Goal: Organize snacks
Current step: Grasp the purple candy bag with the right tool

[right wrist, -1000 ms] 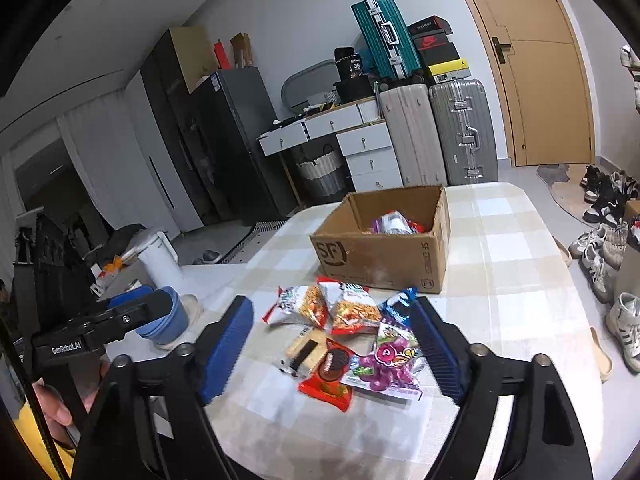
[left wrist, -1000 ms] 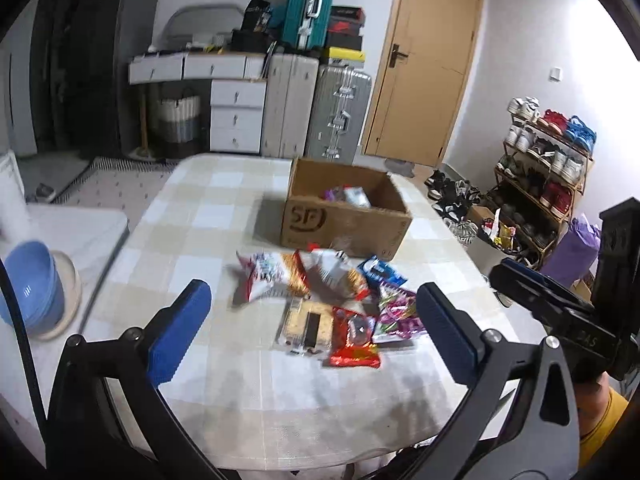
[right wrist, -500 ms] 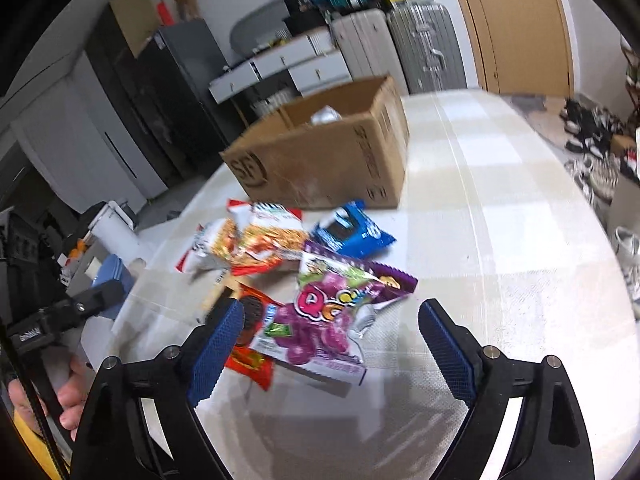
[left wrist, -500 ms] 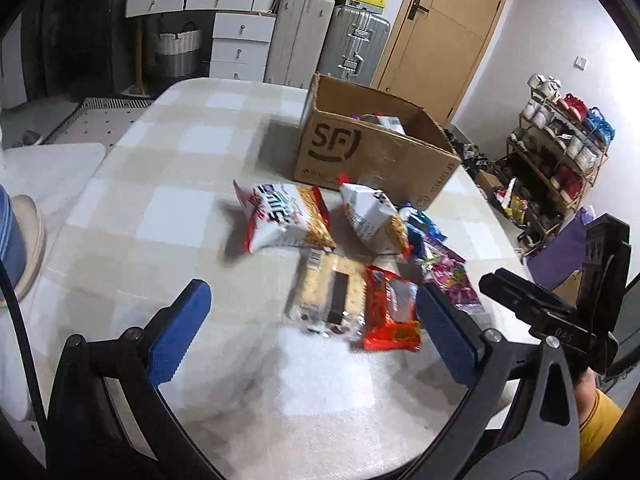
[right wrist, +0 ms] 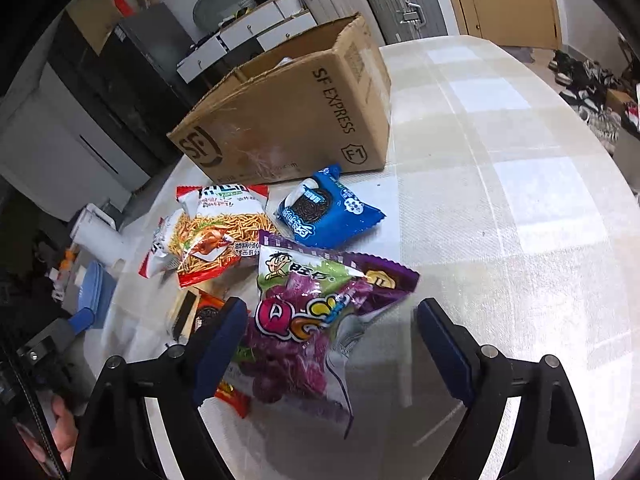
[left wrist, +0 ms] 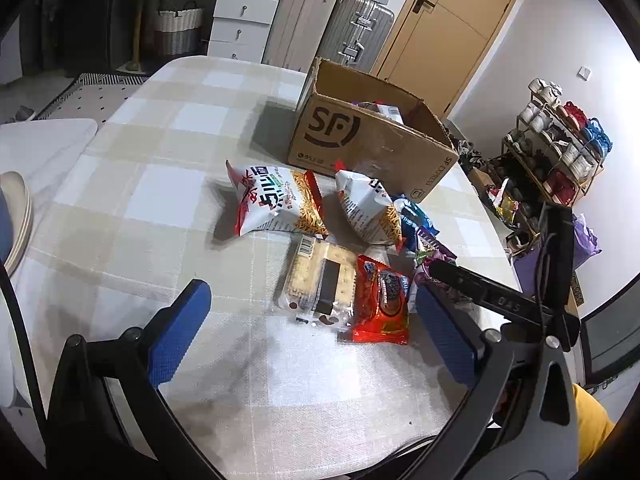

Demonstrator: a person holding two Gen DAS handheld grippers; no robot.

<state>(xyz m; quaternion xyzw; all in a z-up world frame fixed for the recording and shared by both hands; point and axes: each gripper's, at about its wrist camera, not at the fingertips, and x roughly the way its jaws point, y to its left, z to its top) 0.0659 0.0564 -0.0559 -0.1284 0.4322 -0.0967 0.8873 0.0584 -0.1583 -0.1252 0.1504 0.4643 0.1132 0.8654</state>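
Left wrist view is now sitting much lower over the checked tablecloth [left wrist: 168, 148] than a second ago, when the snack pile was small and far off; the left gripper [left wrist: 312, 336] is hanging with its blue pads spread wide and nothing between them, the cracker pack [left wrist: 320, 280] and the red cookie pack [left wrist: 382, 300] lying just ahead at centre frame. Two noodle-snack bags [left wrist: 276, 200] are lying behind them, in front of the SF cardboard box [left wrist: 360, 144] at upper centre. The right gripper's black body is poking in at the lower right.

Right wrist view is showing a bigger change: the purple gummy bag [right wrist: 312, 312] is filling the lower centre, lying between the pads of the right gripper [right wrist: 332, 340], which are closing without pressing on it. The blue cookie pack [right wrist: 324, 210] is lying just in front of the box's wall.

Around the room: suitcases [left wrist: 332, 32] and white drawers [left wrist: 236, 20] are standing at the top, a wooden door [left wrist: 452, 28] at upper right, a shoe rack [left wrist: 560, 148] at the right edge.
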